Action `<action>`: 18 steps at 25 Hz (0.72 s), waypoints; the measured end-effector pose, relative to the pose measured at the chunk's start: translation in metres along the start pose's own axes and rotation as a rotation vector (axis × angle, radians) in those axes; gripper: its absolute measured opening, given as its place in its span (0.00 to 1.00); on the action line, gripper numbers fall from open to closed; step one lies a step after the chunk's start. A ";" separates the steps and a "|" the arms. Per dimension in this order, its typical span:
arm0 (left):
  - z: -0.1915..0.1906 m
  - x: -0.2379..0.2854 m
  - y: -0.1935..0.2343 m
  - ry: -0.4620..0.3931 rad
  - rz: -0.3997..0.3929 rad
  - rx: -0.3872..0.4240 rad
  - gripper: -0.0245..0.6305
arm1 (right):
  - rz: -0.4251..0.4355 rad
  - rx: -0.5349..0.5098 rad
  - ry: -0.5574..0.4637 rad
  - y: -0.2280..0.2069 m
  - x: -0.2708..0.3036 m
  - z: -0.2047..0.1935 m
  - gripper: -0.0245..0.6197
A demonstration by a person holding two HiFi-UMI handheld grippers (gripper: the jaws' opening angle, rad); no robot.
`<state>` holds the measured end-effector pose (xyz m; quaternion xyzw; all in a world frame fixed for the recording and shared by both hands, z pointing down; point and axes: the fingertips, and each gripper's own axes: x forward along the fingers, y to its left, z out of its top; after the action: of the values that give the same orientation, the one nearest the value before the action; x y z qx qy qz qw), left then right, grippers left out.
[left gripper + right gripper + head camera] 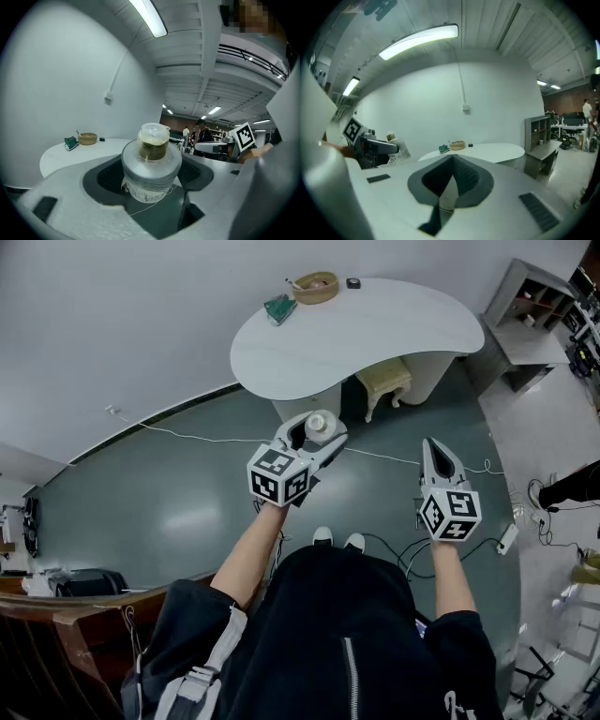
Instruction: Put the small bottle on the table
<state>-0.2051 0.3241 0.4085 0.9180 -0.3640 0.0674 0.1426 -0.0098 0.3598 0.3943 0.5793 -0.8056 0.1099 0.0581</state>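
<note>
White wall and dull green floor (187,502) framed a curved white table (375,334). A pale stool (384,381) was tucked under its near edge. At the far left edge of the table sat a small wooden bowl (316,285), a green packet (279,307) and a little black item (352,283); the rest of the top was bare.

The small bottle (151,161) was not yet on the table. It stood upright in the left gripper (317,432), held over the floor just short of the table's near edge. The jaws stood wide, their dark pads pressed against either side of its round body. The right gripper (436,454) hung apart to the side with its jaws closed together and nothing between them.

The bottle looked squat and rigid, with a paper label low down, a broad grey collar and a clear top showing something brownish. It was probably light. Its smooth round sides could turn or slide in the pads, so the label band below the collar seemed the best place to hold it. The clear top looked the most fragile part, so a level, gentle set-down seemed wise.
</note>
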 end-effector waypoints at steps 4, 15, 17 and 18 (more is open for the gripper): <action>-0.005 0.005 -0.006 0.004 0.004 -0.011 0.55 | 0.004 -0.027 0.007 -0.003 -0.003 -0.005 0.04; -0.021 0.019 -0.036 0.031 0.027 -0.010 0.55 | 0.006 -0.020 0.033 -0.038 -0.021 -0.023 0.04; -0.024 0.021 -0.039 0.033 0.033 -0.016 0.55 | 0.011 -0.020 0.041 -0.043 -0.021 -0.027 0.04; -0.026 0.023 -0.040 0.034 0.034 -0.019 0.55 | 0.012 -0.020 0.044 -0.045 -0.021 -0.029 0.04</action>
<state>-0.1612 0.3448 0.4297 0.9089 -0.3778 0.0823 0.1563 0.0381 0.3722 0.4224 0.5712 -0.8087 0.1146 0.0809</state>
